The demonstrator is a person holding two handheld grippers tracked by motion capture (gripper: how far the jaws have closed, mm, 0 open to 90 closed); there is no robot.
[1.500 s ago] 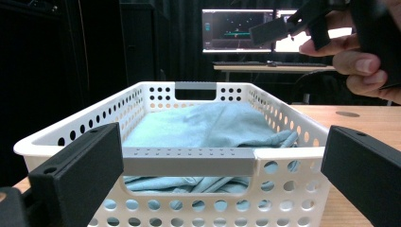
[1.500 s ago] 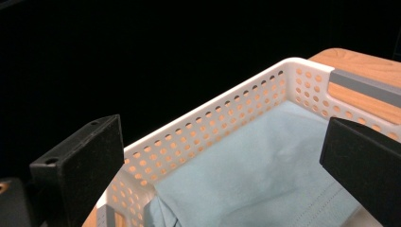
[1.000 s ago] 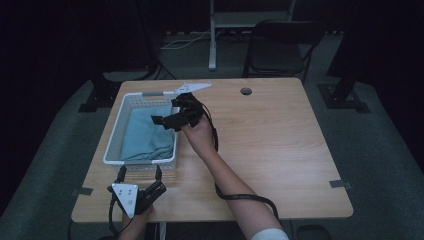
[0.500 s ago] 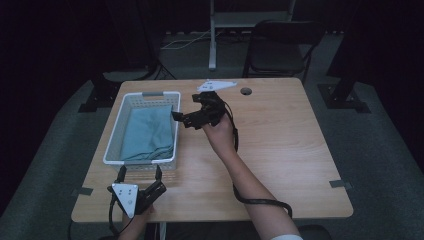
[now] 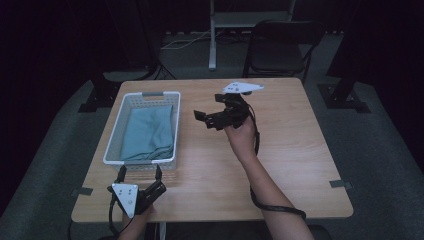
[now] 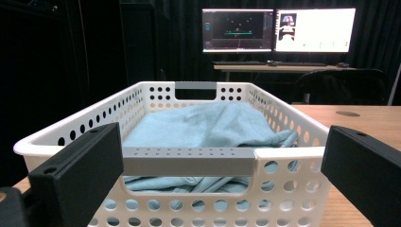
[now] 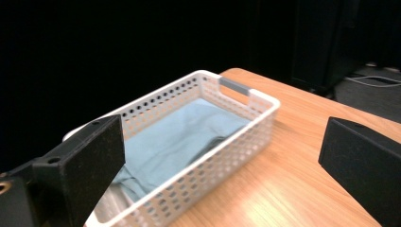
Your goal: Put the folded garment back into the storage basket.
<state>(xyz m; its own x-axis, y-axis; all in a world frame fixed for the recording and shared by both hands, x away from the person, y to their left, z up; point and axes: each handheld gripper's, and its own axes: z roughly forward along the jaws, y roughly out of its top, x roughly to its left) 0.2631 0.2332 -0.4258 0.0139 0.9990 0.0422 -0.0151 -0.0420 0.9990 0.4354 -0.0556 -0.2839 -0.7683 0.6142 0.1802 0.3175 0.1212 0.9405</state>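
Two grippers are in my hands over a pale wooden table [image 5: 300, 165] in a dark, black-curtained room. My right gripper [image 5: 212, 119] hangs above the middle of the table, just right of the white perforated basket [image 5: 113, 145], with its jaws spread wide and nothing between them. My left gripper [image 5: 140, 172] sits at the near left edge, touching or nearly touching the basket's near end, jaws likewise parted and empty. A light blue cloth [image 5: 149, 134] lies rumpled inside the basket, which stands on the left half of the table. Grey handle strips cap the basket's near and far ends. Beyond the far edge stand a black chair [image 5: 280, 47] and a metal stand [image 5: 214, 35]. Far off, two lit monitors [image 6: 278, 29] glow on a desk; their writing is too small to read. Nothing lies between my right gripper and the basket.
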